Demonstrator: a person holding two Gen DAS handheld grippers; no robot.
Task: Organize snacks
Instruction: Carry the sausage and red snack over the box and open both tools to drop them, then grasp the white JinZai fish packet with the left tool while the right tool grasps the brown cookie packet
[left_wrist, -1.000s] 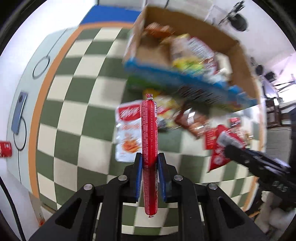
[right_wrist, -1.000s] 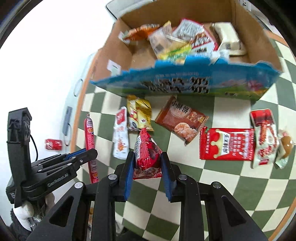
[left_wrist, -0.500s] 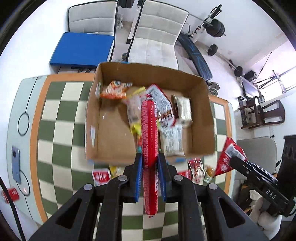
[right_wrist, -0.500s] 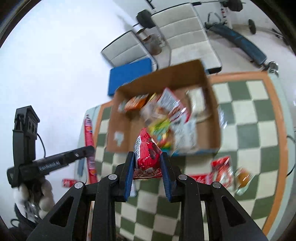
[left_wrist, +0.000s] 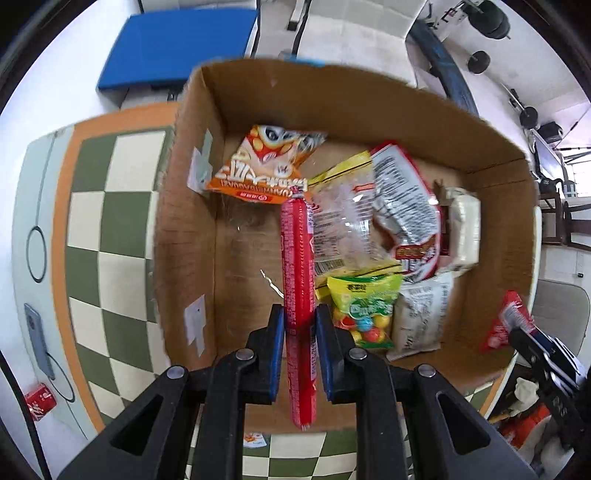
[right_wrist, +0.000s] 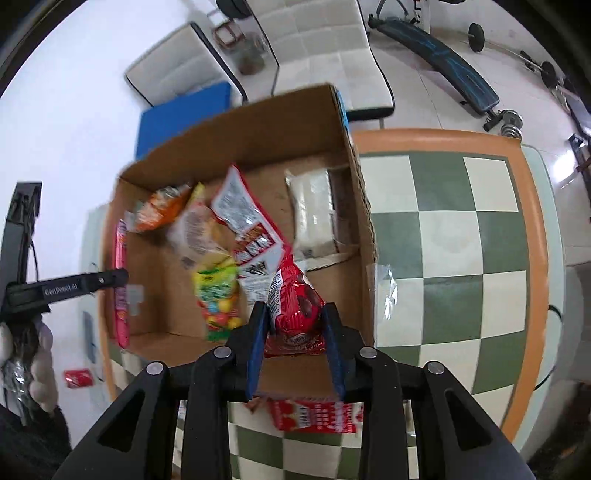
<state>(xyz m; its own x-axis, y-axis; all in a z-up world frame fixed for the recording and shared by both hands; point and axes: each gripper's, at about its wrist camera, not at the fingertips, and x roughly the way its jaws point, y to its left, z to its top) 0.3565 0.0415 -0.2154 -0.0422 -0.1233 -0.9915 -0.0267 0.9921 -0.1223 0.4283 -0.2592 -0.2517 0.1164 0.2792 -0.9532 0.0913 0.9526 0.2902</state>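
My left gripper (left_wrist: 299, 325) is shut on a long red sausage stick (left_wrist: 297, 266) and holds it over the open cardboard box (left_wrist: 184, 229). My right gripper (right_wrist: 293, 325) is shut on a red snack packet (right_wrist: 293, 306) above the box's near right part (right_wrist: 364, 221). Inside the box lie an orange packet (left_wrist: 258, 166), a clear bag (left_wrist: 340, 221), a red-and-white bag (left_wrist: 406, 206), a green candy bag (left_wrist: 364, 306) and white packs (left_wrist: 463, 225). The left gripper with the sausage also shows in the right wrist view (right_wrist: 120, 280).
The box stands on a green-and-cream checkered table (right_wrist: 461, 240) with an orange border. A red packet (right_wrist: 314, 415) lies on the table below the box. A small red can (left_wrist: 40, 397) and a phone (left_wrist: 37, 339) sit at the left edge. Chairs and a blue pad stand beyond.
Both grippers have moved forward and lower over the box, which now fills both views. Each keeps its snack. The loose packets on the table have dropped out of sight.
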